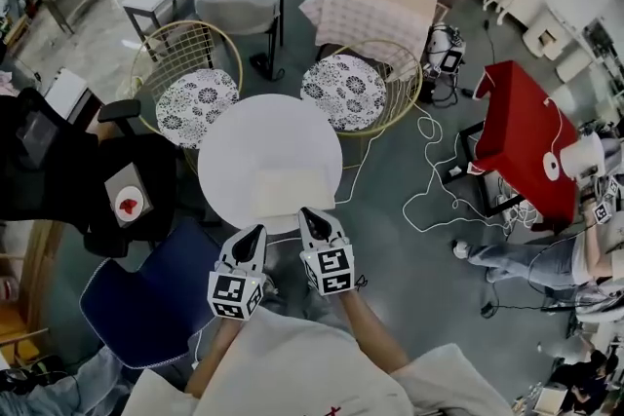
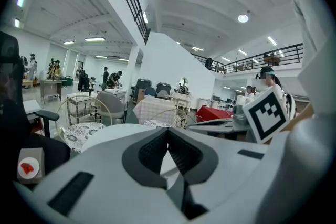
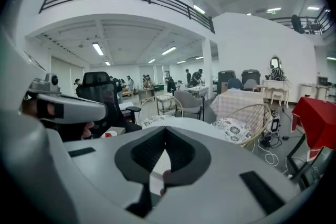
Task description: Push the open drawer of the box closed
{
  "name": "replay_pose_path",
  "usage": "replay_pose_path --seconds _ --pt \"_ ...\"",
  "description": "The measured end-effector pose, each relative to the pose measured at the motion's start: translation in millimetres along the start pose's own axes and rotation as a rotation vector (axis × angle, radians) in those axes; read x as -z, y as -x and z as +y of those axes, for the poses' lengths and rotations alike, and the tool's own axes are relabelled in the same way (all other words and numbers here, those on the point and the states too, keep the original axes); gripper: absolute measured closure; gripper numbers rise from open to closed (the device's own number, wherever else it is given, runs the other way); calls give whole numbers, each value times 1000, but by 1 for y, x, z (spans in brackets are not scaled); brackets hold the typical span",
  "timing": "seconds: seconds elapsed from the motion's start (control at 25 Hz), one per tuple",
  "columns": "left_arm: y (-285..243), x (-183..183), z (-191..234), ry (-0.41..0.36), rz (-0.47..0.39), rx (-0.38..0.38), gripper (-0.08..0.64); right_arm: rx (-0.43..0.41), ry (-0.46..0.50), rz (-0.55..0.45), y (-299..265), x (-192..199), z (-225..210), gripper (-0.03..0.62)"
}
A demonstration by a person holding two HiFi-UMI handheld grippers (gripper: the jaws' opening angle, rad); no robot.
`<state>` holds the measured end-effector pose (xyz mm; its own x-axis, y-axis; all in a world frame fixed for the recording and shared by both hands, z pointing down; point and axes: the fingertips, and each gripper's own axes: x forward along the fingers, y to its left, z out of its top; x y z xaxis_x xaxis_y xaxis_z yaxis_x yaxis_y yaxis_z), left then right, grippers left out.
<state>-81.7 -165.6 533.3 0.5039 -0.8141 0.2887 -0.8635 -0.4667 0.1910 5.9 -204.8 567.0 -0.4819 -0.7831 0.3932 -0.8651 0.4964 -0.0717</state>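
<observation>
Lying crosswise, white box (image 1: 290, 192), round table (image 1: 234, 136)

The left gripper (image 2: 168, 130) has its jaws closed tip to tip, with nothing between them. Beyond the tips lies a round white table (image 2: 118, 135). At right, the right gripper (image 2: 195, 125) sits about level, its marker cube (image 2: 265, 113) facing the camera. Behind the table stand a wire chair (image 2: 84, 115) with a patterned cushion, a table under a checked cloth (image 2: 154, 109) and a red table (image 2: 214, 113). At lower left, a small box bearing a red mark (image 2: 28, 168) rests against a black chair (image 2: 16, 128).
</observation>
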Motion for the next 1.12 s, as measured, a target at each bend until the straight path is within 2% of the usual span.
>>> replay_pose_path --seconds 0.36,0.6,1.12 --pt "-17 -68 0 -101 -128 14 548 16 61 -165 25 -71 2 577" --pt "-19 -85 -3 -129 -168 14 548 33 109 -182 41 -75 3 577" --pt "-18 -78 -9 -117 -164 2 548 13 136 -165 41 -64 4 577"
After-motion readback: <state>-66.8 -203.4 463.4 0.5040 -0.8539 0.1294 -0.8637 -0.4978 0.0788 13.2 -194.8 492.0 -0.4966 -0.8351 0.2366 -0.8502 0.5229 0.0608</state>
